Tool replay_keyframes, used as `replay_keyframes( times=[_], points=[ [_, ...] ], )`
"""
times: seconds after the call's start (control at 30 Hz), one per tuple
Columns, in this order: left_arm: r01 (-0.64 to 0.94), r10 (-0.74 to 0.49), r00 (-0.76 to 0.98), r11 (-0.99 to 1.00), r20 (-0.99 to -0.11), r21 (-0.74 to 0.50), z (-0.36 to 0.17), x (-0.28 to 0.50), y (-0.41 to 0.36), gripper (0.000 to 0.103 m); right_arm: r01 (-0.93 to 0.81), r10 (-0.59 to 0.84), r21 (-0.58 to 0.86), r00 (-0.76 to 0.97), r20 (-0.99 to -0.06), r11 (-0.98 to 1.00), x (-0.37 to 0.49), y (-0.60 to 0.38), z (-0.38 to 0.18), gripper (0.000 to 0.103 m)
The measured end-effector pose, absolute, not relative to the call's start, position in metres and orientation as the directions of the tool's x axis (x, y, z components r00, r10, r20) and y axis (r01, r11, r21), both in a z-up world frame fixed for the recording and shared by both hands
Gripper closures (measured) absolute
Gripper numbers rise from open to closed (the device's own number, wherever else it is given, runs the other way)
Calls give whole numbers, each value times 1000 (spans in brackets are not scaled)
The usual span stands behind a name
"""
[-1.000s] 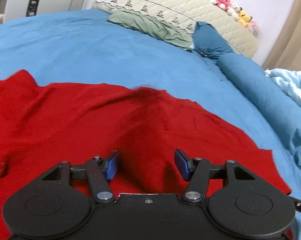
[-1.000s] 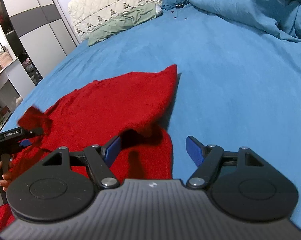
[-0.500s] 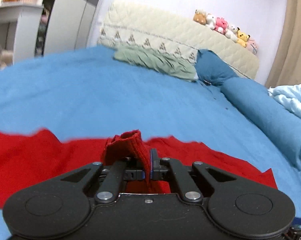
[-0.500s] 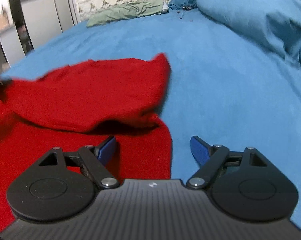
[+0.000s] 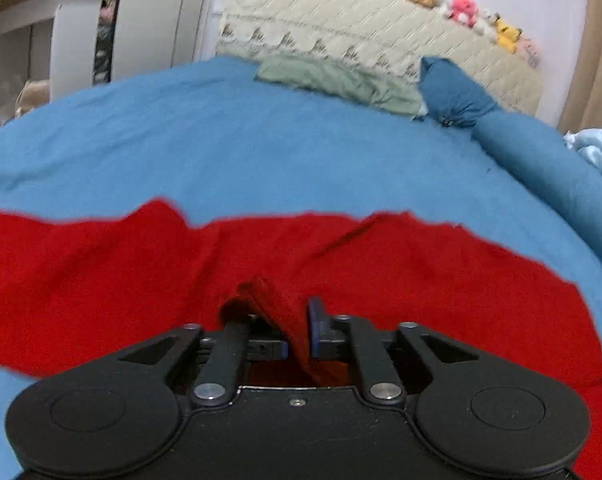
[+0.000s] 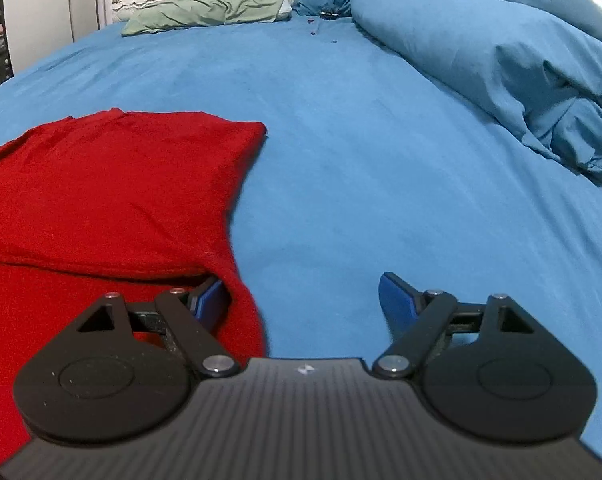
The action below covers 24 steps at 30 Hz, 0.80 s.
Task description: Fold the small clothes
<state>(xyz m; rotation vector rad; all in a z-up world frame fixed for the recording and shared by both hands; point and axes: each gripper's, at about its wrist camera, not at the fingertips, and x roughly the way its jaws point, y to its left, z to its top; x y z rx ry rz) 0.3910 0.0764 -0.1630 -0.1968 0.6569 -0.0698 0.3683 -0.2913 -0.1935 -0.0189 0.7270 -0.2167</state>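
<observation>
- The red knitted garment (image 5: 381, 280) lies spread on the bed's blue sheet (image 6: 361, 140), near the bed's front edge and well apart from the pillows.
- The left claw (image 5: 299, 334) is clenched on a raised pinch of the red fabric; a ridge of cloth stands up between the blue pads (image 5: 315, 330), with the rest of the garment lying under and beyond it.
- The right claw (image 6: 301, 300) is released, its two blue fingers wide apart. The left finger overlaps the garment's right border; the right finger is over bare sheet. It grips nothing.
- In the right wrist view one layer of red cloth already lies over another, with a thick hem running across the lower layer (so a first fold appears to be made, or at least under way).
- The upper layer's far corner (image 6: 257, 130) lies flat and fairly square on the sheet.
- Which part of the garment the left claw holds, a sleeve, a hem or a mid-panel, I cannot tell; the cloth there is blurred.
- Left to do, by my judgement: lay down the gripped portion, then make further folds to bring the garment to a compact shape. The task looks to be in its early-to-middle part.
- A pale green pillow (image 6: 209, 10) and a rumpled blue duvet (image 6: 521, 72) lie at the far side, clear of the work.
</observation>
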Motion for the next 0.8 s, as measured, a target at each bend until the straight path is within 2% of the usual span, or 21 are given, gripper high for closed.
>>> replay_keyframes(
  times=[0.1, 0.17, 0.2, 0.23, 0.3, 0.33, 0.4, 0.43, 0.57, 0.63, 0.73, 0.8],
  points=[
    [-30, -68, 745, 990, -663, -135, -162, 376, 86, 69, 176, -197, -101, 707, -679, 979, 367, -295, -183, 8],
    [-6, -65, 741, 995, -668, -104, -152, 363, 92, 65, 157, -199, -124, 707, -679, 980, 360, -290, -172, 8],
    [22, -80, 754, 995, -652, -97, -148, 357, 93, 52, 129, -180, -126, 727, -663, 984, 354, -284, -166, 7],
    [46, -87, 765, 996, -638, -82, -141, 355, 92, 32, 77, -128, -107, 757, -640, 991, 350, -277, -157, 7],
    [66, -86, 791, 996, -605, -55, -134, 359, 88, 23, 7, -30, -40, 786, -617, 999, 351, -264, -146, 7],
    [69, -88, 797, 996, -597, -55, -132, 366, 86, 23, -13, 6, -7, 788, -616, 1000, 357, -256, -143, 7],
    [67, -96, 789, 995, -606, -69, -133, 385, 85, 29, -37, 50, 34, 781, -622, 999, 372, -242, -143, 7],
    [74, -103, 783, 995, -613, -73, -135, 395, 85, 39, -44, 55, 32, 784, -618, 999, 379, -234, -145, 7],
    [100, -109, 735, 994, -670, -51, -153, 423, 79, 57, -46, 43, 11, 783, -621, 999, 392, -220, -155, 7],
    [107, -101, 716, 994, -691, -34, -161, 428, 76, 92, -44, 48, 21, 778, -627, 999, 396, -221, -160, 7],
    [120, -70, 781, 992, -620, 39, -155, 411, 65, 96, -41, 39, 12, 769, -637, 999, 402, -223, -164, 7],
    [117, -57, 858, 989, -511, 86, -142, 392, 58, 95, -40, 38, 11, 769, -638, 999, 399, -220, -167, 7]
  ],
)
